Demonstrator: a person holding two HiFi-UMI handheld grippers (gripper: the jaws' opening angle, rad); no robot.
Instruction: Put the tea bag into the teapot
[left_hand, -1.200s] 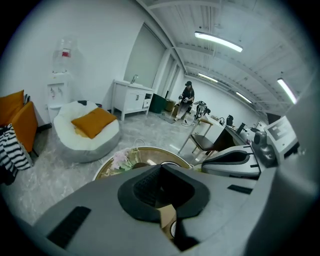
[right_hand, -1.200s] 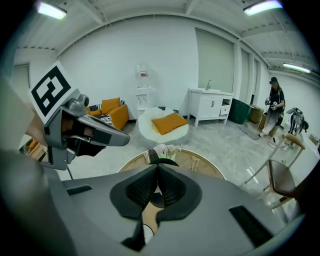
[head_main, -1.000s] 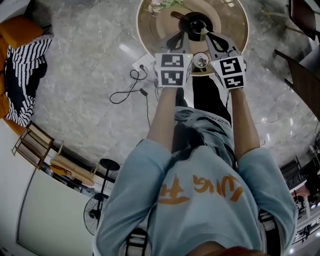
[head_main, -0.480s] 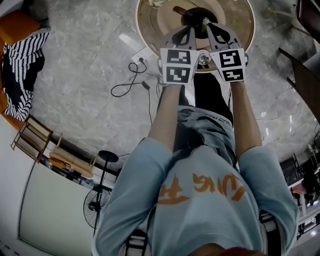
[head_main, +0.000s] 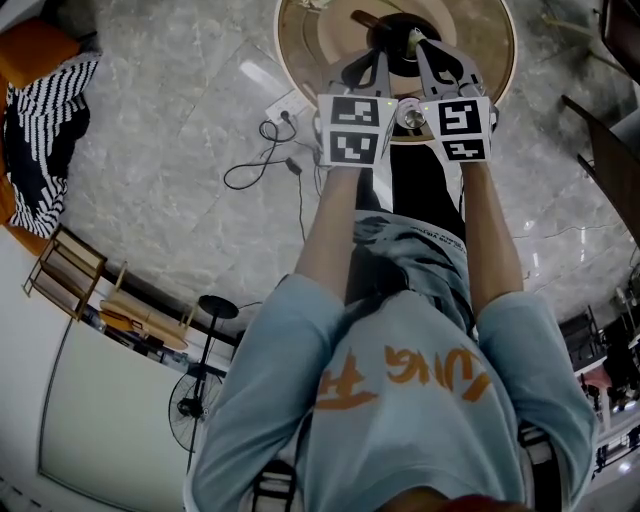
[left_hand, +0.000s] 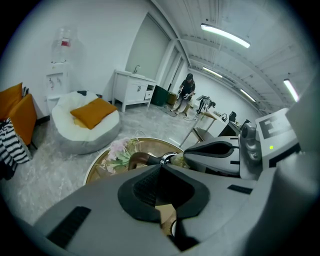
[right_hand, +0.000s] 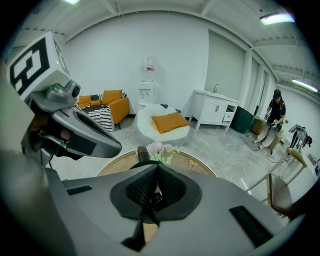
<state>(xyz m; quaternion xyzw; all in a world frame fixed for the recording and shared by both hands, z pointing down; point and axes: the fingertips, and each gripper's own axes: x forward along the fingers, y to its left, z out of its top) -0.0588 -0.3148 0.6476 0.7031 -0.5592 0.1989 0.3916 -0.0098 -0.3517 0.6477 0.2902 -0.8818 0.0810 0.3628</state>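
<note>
Head view: round table (head_main: 485, 55) with a glossy tan top and a thin pale rim. Dark, rounded teapot (head_main: 398, 28) near its middle. Side by side over the pot, left gripper (head_main: 376, 56) and right gripper (head_main: 417, 42), both with grey tapering fingers. Small pale tea bag (head_main: 411, 37) at the right tips, above the pot.

Left gripper view: ribbed black pads pressed together, nothing made out between them. Beyond the tips a smooth brown handle (left_hand: 136, 160) and soft pink flowers (left_hand: 118, 149) by the table's edge.

Right gripper view: pads closed on a thin sliver — the tea bag, mostly hidden.
</note>
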